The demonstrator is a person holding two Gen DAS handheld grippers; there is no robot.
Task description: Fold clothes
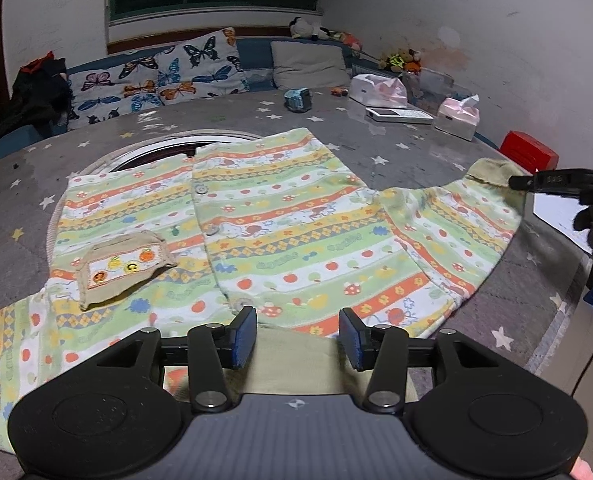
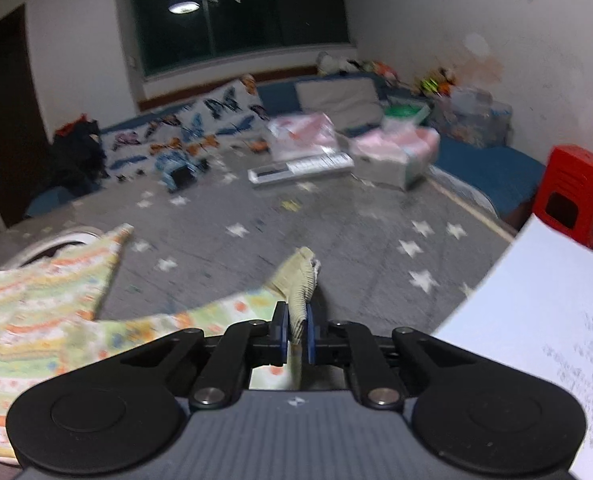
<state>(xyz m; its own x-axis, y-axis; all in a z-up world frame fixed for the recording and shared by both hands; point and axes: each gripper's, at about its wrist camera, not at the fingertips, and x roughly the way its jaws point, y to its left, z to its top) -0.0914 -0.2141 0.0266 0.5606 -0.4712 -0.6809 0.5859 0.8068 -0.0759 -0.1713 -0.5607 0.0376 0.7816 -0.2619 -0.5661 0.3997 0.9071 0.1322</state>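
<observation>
A child's striped top [image 1: 288, 220] in green, orange and yellow lies spread on the grey star mat [image 1: 396, 148], front up, with a khaki pocket [image 1: 124, 264] on its left side. My left gripper [image 1: 298, 336] is open over the khaki band [image 1: 296, 364] at the garment's near edge, its blue pads apart on either side. The right sleeve [image 1: 456, 232] stretches out to the right. My right gripper [image 2: 296, 332] is shut on the sleeve's khaki cuff [image 2: 298, 276], which sticks up between the pads. In the left wrist view that right gripper [image 1: 524, 182] grips the cuff [image 1: 492, 174] at the far right.
A white ring [image 1: 168, 148] pokes out from under the top's far edge. Tissue boxes [image 1: 458, 118], a toy keyboard [image 1: 398, 115] and a small blue toy [image 1: 298, 100] lie further back, butterfly pillows [image 1: 156, 76] behind. A red stool [image 2: 576, 192] and a white sheet [image 2: 536, 300] are on the right.
</observation>
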